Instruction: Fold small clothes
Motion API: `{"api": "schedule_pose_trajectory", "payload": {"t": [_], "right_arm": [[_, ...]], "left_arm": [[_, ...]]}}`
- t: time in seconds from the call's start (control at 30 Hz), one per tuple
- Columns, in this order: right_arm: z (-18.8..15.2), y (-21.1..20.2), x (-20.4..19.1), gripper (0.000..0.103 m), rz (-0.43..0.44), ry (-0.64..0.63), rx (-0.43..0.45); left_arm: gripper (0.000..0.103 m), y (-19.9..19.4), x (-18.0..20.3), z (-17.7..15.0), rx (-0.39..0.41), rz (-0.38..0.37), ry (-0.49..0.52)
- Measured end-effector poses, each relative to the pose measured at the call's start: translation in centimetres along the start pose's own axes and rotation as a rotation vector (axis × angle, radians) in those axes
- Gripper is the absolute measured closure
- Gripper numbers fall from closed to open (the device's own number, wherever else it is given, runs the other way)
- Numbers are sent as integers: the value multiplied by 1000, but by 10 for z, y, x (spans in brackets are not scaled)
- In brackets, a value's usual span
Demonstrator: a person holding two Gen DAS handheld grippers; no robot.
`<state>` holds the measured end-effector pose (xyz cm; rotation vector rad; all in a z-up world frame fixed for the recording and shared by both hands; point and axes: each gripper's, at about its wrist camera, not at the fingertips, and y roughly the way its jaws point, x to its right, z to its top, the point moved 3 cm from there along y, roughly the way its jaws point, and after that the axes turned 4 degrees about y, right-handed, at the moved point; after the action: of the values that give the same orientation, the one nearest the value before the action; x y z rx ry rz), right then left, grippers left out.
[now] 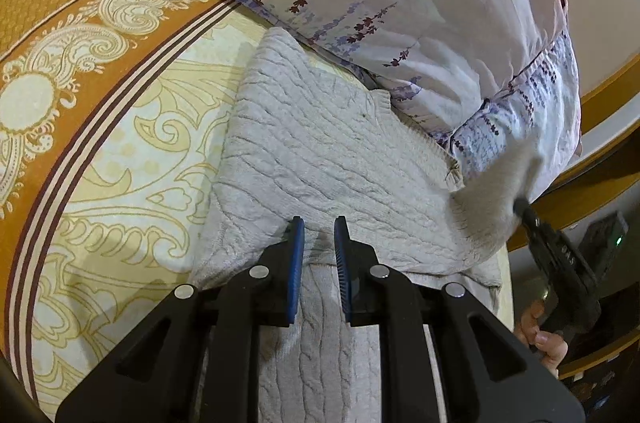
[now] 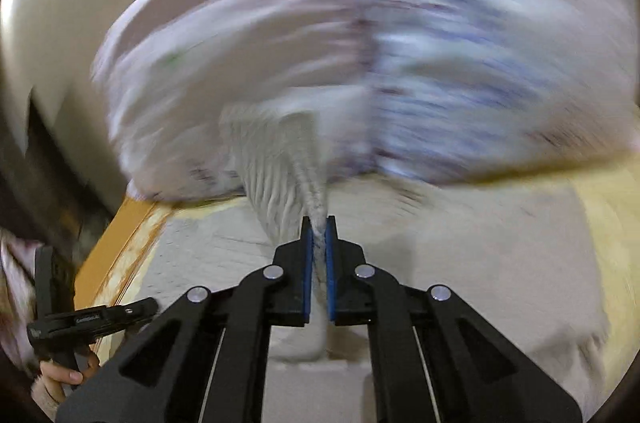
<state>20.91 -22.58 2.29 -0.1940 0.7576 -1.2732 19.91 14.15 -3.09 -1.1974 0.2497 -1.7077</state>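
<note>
Item: one small cream cable-knit sweater (image 1: 320, 151), lying on my bed over the yellow and orange patterned bedspread (image 1: 120, 151).

Position: its far end is tucked against the floral pillow (image 1: 380, 3). Its long axis runs away from my left tongs (image 1: 319, 235) toward that pillow, the cable ribs following the same line. A ribbed hem edge shows at the right, beside the pillow's corner.

Left tongs: narrowly apart, blue pads straddling a raised fold of the knit; I cannot tell whether they pinch it.

Right tongs (image 2: 319, 235): clamped on a bunched, ribbed part of the sweater, lifted off the bed and pointing up toward the pillow. That view is blurred.

Hands: my right hand (image 1: 544, 339) grips its handle at the bed's edge.
</note>
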Motion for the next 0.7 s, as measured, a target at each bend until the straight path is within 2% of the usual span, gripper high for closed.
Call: {"api": "schedule_pose_trajectory", "payload": {"t": [0.1,0.23,0.33,0.37,0.4,0.57,0.63,0.67,0.7], "right_arm": [[-12,-3,44,98,-44,124,-56],[-29,7,80,96,-1,273,-151],[-35,8,99,77,57,392,-184],[-36,9,102,64,72,421,-184],[-35,7,107,61,81,454,-172],[-27,5,123,62,42,494,-128],[-22,12,127,79,24,474,-135],[-21,16,126,96,16,452,-146],[-18,17,124,96,11,424,-145]], "left_arm": [[86,0,4,1,-3,17,19],[82,-1,6,1,-5,12,24],[77,-3,8,2,-6,7,30],[75,-3,10,2,-6,6,33],[74,-4,10,2,-7,4,36],[64,-3,14,2,-7,-11,48],[60,-3,15,2,-7,-17,50],[56,-3,17,2,-6,-21,54],[54,-3,18,2,-5,-22,57]]}}
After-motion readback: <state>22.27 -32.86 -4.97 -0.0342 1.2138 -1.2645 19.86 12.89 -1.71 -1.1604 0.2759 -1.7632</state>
